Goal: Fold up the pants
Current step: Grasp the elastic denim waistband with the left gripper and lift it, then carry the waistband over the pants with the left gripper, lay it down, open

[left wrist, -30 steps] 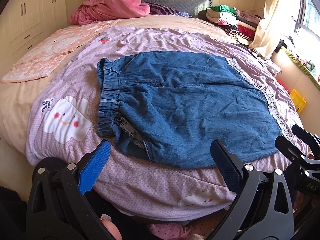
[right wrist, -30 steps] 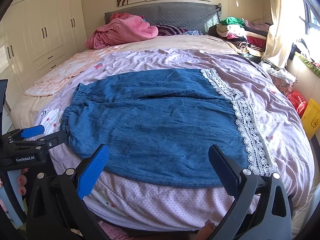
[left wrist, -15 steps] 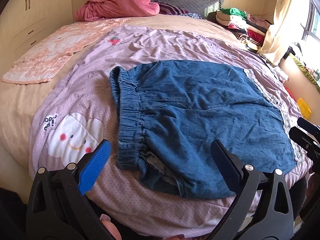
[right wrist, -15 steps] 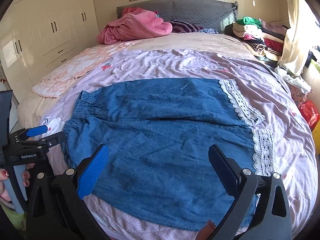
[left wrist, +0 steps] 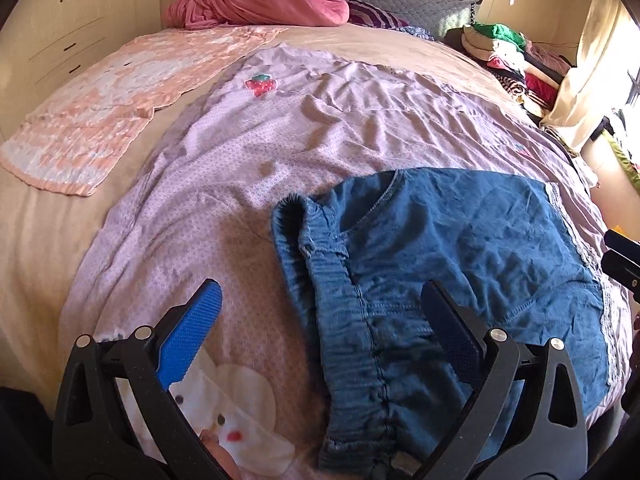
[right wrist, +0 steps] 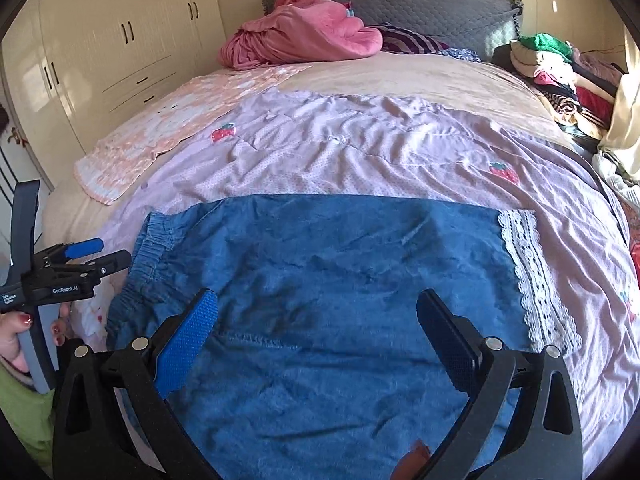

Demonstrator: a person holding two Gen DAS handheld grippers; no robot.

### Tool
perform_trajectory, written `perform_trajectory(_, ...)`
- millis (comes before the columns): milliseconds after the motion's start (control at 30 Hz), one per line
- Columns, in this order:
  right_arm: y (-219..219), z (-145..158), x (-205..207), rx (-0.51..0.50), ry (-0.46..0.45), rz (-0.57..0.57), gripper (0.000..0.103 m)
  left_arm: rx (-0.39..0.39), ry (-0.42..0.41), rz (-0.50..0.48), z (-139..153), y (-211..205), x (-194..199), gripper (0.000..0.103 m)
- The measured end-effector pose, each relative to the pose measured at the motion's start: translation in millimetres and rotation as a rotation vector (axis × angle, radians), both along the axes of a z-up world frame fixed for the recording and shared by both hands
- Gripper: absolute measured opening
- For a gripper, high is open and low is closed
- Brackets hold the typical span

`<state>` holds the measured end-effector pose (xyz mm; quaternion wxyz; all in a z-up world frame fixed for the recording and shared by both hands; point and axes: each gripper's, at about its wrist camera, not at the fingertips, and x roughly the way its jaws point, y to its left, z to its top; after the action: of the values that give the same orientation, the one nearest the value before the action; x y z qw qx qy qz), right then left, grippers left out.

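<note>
Left gripper with fingers spread wide, nothing between them, right gripper likewise spread wide and empty, person's hand with red-painted nails wrapped round the left gripper's handle at the right wrist view's left edge

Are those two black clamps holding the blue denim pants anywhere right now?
No. The left gripper and right gripper hang open above the blue denim pants.
</note>
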<state>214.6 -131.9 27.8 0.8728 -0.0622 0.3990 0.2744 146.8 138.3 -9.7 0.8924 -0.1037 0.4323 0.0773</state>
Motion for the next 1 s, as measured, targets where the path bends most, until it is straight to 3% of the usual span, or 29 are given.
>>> perform_trajectory(167,20.6,-9.2,45.8,-0.020,0.046,0.060,0.099,0.014,0.026,0.004,-14.8,15.0,35.6,0.094)
perform_trajectory(333,41.0,-24.4,85.1,-0.087,0.047,0.091,0.099,-0.007,0.062,-0.004,-34.1,27.1,64.6,0.076)
perform_trajectory(400,50.7,-30.6,96.0,-0.109,0.049,0.122,0.099,-0.024,0.072,-0.010,-41.6,30.3,71.8,0.050)
perform_trajectory(433,54.6,-33.9,100.7,-0.119,0.049,0.136,0.099,-0.040,0.071,-0.015,-44.3,31.4,73.3,0.044)
perform_trajectory(467,59.0,-36.5,105.3,-0.133,0.047,0.146,0.099,-0.072,0.067,-0.029,-47.6,32.3,74.3,0.026)
perform_trajectory(500,63.8,-40.2,110.5,-0.144,0.055,0.172,0.099,-0.097,0.058,-0.039,-49.2,33.1,74.1,0.023)
perform_trajectory(600,76.8,-48.4,119.5,-0.188,0.053,0.250,0.099,-0.087,0.013,-0.062,-45.4,31.2,69.6,0.016)
perform_trajectory(900,111.2,-56.3,138.9,-0.258,-0.003,0.440,0.096,-0.115,-0.159,-0.156,-7.4,23.5,45.6,0.014)
perform_trajectory(967,121.1,-58.6,137.6,-0.287,-0.019,0.502,0.088,-0.106,-0.192,-0.184,1.5,17.7,38.9,0.014)
perform_trajectory(1000,128.2,-61.3,136.7,-0.312,-0.028,0.542,0.068,-0.104,-0.208,-0.200,5.2,14.8,36.0,0.014)
